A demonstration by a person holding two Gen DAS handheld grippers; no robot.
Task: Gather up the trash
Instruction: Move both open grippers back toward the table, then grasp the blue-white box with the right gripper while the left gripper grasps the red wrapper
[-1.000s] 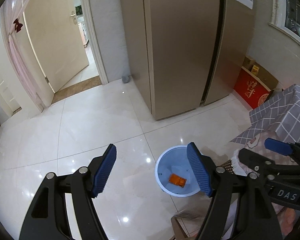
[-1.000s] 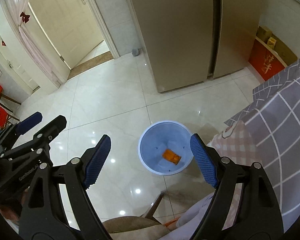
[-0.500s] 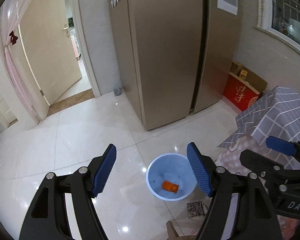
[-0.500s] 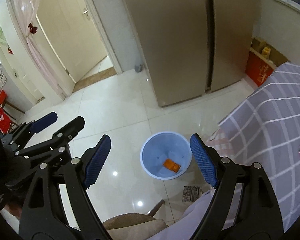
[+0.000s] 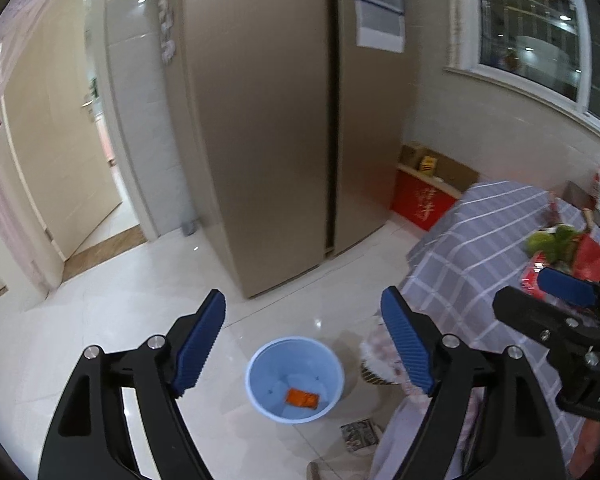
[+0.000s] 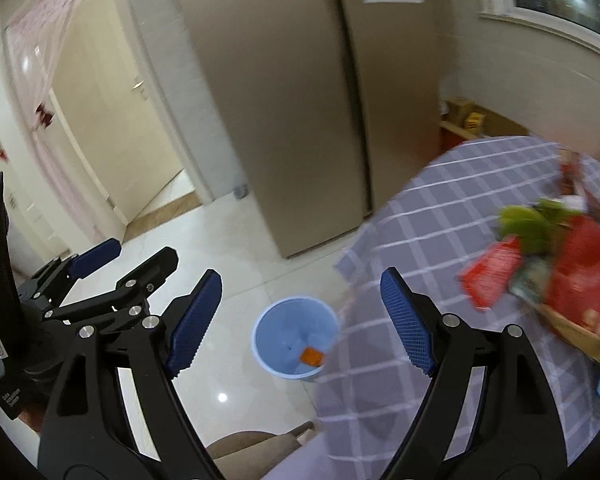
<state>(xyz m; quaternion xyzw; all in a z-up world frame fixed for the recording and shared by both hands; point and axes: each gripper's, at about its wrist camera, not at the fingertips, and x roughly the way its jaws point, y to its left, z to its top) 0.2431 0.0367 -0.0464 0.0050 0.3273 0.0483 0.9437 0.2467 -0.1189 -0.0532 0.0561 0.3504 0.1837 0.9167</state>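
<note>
Clearly both tools are between jobs: the left tool [image 5: 302, 340] and the right tool [image 6: 300, 312] stand with jaws spread wide and nothing between the blue pads. The left tool's jaws have just been opening further, and they are bare too.

Down on the white tiled floor [image 5: 100, 320] the blue bin [image 5: 295, 378] sits just beside the hanging edge of the checked tablecloth [image 6: 440, 240], probably so that litter lifted off the tabletop has only a short way to travel. One orange wrapper [image 5: 301, 397] already lies flat on the bin's bottom, so at least one piece counts as collected.

More trash waits on the tabletop: a heap of red packets [image 6: 540, 280] with something green [image 6: 524, 220] against it, resting in what looks like a shallow wooden tray [image 6: 572, 332]; blur hides the details. A small printed scrap [image 5: 358, 432] also lies on the floor near the bin.

Both tools point downward toward the bin, with the heap off to their right. Released and empty, they seem ready to fetch the next piece, most likely from that heap.
</note>
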